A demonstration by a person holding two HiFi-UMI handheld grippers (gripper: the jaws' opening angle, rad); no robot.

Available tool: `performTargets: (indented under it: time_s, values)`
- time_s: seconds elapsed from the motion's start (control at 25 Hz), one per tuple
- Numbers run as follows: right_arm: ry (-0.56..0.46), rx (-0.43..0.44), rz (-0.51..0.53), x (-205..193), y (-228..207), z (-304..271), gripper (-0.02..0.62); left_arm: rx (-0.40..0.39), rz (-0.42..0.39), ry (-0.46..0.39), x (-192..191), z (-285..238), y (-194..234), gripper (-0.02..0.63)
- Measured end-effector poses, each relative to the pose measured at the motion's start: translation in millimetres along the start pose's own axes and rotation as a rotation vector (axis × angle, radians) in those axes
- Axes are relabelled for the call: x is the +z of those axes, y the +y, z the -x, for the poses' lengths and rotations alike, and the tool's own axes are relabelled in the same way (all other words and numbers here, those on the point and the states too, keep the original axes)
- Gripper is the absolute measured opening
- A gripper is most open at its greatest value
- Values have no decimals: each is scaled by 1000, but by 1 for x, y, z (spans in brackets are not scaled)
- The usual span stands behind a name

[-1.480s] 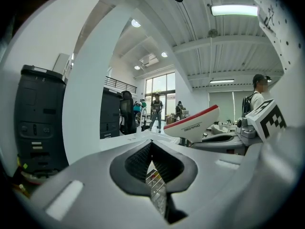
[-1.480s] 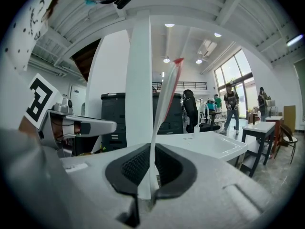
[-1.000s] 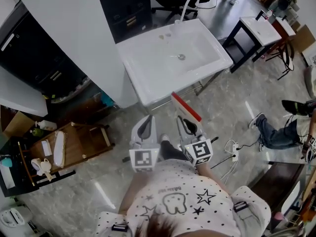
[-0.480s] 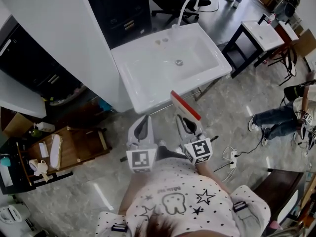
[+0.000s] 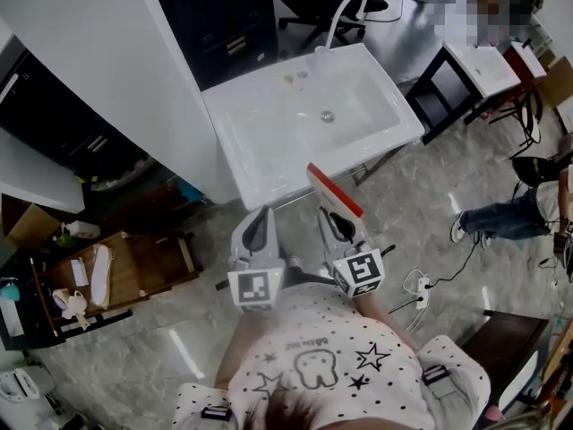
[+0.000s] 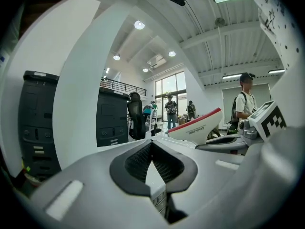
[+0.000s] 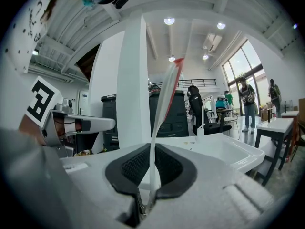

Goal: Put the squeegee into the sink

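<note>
Lower middle of the frame: left gripper [image 5: 261, 222] pinched together on nothing, right gripper [image 5: 337, 224] clamped on the squeegee [image 5: 335, 192], red edge sticking up. Just past that, above center, the white sink [image 5: 269, 182], not touching the squeegee. Drain [image 5: 328, 116] mid-bowl, faucet [image 5: 345, 12] at the far rim.

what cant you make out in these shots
- squeegee grip end: head view, hidden by the right gripper; right gripper view, buried between the fingers.
- print on the squeegee: left gripper view, too small to read.
- bits on the sink rim: head view, too small to name.
</note>
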State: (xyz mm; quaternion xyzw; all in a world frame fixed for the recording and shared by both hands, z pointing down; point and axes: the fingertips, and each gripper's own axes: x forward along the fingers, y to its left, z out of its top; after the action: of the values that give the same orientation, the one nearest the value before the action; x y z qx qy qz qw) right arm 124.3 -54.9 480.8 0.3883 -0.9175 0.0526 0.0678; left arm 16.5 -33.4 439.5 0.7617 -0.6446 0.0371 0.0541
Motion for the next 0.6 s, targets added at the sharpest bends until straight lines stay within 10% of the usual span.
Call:
performTargets:
  time_s: [0.6]
  values:
    - [35,-46,-25,12,-11,-56,17,-59,6,14,15,-53,40,-6]
